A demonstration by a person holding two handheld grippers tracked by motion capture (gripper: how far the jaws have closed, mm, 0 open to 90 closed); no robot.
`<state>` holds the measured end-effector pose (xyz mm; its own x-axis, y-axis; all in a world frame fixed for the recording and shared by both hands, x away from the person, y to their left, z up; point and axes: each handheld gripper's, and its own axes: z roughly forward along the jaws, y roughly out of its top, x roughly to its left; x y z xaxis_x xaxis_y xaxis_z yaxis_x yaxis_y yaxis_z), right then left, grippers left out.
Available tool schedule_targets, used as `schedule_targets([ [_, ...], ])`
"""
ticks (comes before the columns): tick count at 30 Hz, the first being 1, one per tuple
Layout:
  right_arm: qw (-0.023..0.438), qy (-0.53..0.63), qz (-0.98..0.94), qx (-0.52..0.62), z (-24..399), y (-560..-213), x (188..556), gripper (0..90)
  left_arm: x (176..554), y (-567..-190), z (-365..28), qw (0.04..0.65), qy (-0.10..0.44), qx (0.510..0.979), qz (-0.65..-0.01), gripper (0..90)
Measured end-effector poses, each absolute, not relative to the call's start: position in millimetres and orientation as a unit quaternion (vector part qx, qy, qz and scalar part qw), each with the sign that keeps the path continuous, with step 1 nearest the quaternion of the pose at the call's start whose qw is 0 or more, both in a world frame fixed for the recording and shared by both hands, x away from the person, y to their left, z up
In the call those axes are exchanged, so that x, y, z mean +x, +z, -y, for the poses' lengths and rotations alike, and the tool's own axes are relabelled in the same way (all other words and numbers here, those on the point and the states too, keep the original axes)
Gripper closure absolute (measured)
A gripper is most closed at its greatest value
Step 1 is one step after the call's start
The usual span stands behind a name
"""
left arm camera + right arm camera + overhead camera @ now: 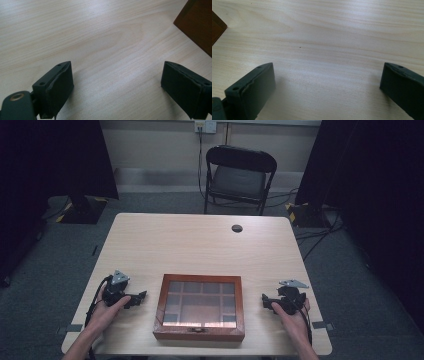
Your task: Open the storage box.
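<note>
A shallow brown wooden box (199,307) with a glass lid and several compartments lies near the table's front edge, lid down. My left gripper (140,297) rests on the table just left of the box, open, nothing between its jaws. In the left gripper view that gripper (117,85) frames bare wood, and a corner of the box (197,25) shows at the upper right. My right gripper (265,301) sits on the table to the right of the box, open and empty. In the right gripper view that gripper (328,86) also frames bare wood, with a box corner (216,27) at the left edge.
The light wooden table (200,250) has a round cable hole (237,228) near its far edge. A black folding chair (239,177) stands behind the table. Dark curtains and stands flank the floor on both sides, with cables at the right.
</note>
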<state>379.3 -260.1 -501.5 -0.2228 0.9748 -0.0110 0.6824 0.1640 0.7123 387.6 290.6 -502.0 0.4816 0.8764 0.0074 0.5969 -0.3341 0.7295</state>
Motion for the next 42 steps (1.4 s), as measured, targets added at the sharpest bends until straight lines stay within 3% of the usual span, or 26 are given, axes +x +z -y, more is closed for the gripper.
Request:
schedule_targets([
  [7, 0.235, 0.299, -0.733, 0.563, 261, -500, 379, 3.5, 388, -502, -288, 0.344, 0.205, 0.784, -0.474, 9.2],
  [9, 0.23, 0.299, -0.746, 0.549, 259, -496, 377, 15.0, 387, -502, -288, 0.344, 0.204, 0.784, -0.474, 9.2],
  [15, 0.208, 0.302, -0.765, 0.529, 255, -488, 374, 25.0, 387, -502, -288, 0.343, 0.206, 0.782, -0.477, 9.0],
  [16, 0.211, 0.313, -0.763, 0.525, 253, -480, 370, 32.0, 387, -503, -287, 0.344, 0.205, 0.782, -0.478, 9.0],
  [20, 0.192, 0.362, -0.761, 0.502, 246, -465, 361, 39.2, 387, -503, -287, 0.344, 0.207, 0.781, -0.478, 9.0],
  [37, 0.145, 0.446, -0.773, 0.428, 216, -418, 338, 43.9, 388, -503, -287, 0.344, 0.207, 0.782, -0.477, 8.7],
  [42, 0.122, 0.457, -0.791, 0.387, 193, -409, 335, 48.9, 389, -502, -288, 0.339, 0.204, 0.787, -0.473, 7.6],
])
